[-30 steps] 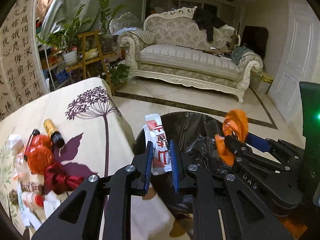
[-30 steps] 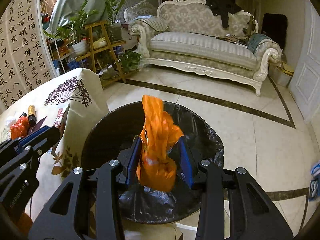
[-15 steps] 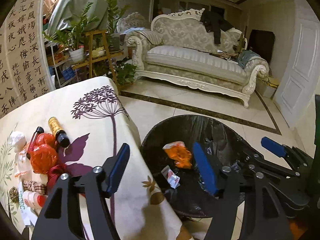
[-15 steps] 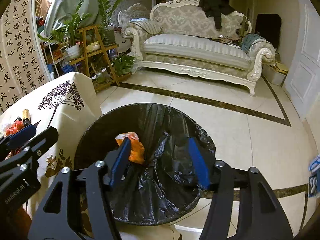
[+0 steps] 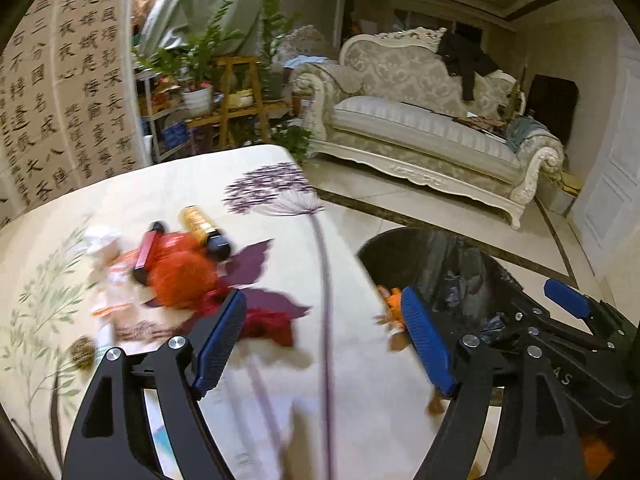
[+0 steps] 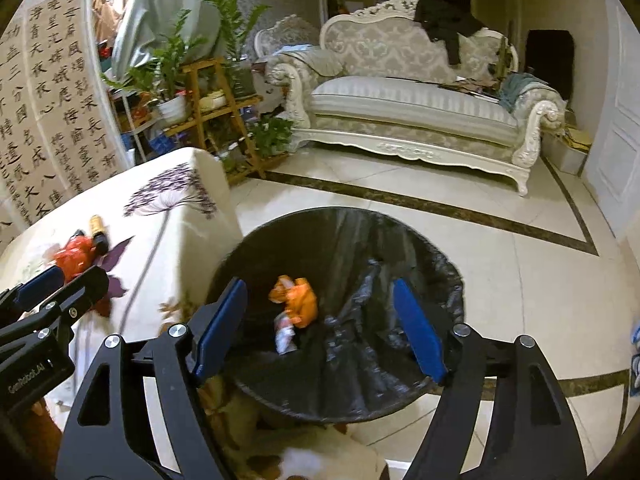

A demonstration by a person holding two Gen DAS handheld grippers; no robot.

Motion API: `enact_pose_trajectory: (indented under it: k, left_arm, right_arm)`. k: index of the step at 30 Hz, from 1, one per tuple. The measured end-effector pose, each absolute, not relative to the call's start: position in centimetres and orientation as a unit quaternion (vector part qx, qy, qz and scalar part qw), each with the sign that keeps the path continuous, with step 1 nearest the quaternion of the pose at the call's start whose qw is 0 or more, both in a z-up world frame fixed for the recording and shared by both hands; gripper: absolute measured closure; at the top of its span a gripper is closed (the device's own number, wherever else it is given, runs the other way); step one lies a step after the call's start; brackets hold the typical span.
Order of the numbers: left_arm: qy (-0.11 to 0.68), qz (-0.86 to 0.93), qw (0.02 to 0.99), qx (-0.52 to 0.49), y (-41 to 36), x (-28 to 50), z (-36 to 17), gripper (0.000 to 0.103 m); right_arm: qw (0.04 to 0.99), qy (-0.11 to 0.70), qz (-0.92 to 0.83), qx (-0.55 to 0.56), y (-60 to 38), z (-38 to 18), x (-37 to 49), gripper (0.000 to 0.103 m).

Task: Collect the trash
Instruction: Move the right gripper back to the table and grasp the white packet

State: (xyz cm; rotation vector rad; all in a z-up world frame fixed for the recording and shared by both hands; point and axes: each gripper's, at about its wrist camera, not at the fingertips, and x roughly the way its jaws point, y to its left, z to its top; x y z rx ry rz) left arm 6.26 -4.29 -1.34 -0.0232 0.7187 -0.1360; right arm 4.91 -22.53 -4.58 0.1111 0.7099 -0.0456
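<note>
Two pieces — an orange wrapper (image 6: 298,300) and a white packet (image 6: 284,336) — are seen inside the black-lined bin (image 6: 440,264). Both the left gripper (image 5: 324,340) and right gripper (image 6: 320,320) have just been opened wide and nothing is held. Remaining trash (image 5: 176,272) lies at ten o'clock (blurred); the gold-capped tube (image 5: 204,232) touching it could be grabbed by mistake.

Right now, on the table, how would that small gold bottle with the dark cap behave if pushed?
The gold bottle lies on its side on the tablecloth and looks round, so it would probably roll. Probably rigid and smooth, so slippery to pinch. The orange-red wrapper beside it might stop it.
</note>
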Motion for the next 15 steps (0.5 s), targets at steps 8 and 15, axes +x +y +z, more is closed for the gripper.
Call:
enact_pose_trajectory:
  k: [8, 15]
  left_arm:
    - [0.353, -0.014, 0.935, -0.027, 1.3, 4.3, -1.1, 0.026]
    - [0.363, 0.038, 0.93, -0.046, 6.6, 2.4, -1.9, 0.026]
  right_arm:
    - [0.935, 0.351, 0.021, 0.041, -18.0, -4.6, 3.9, 0.029]
    - [0.93, 0.361, 0.064, 0.025, -13.7, -4.7, 3.4, 0.029]
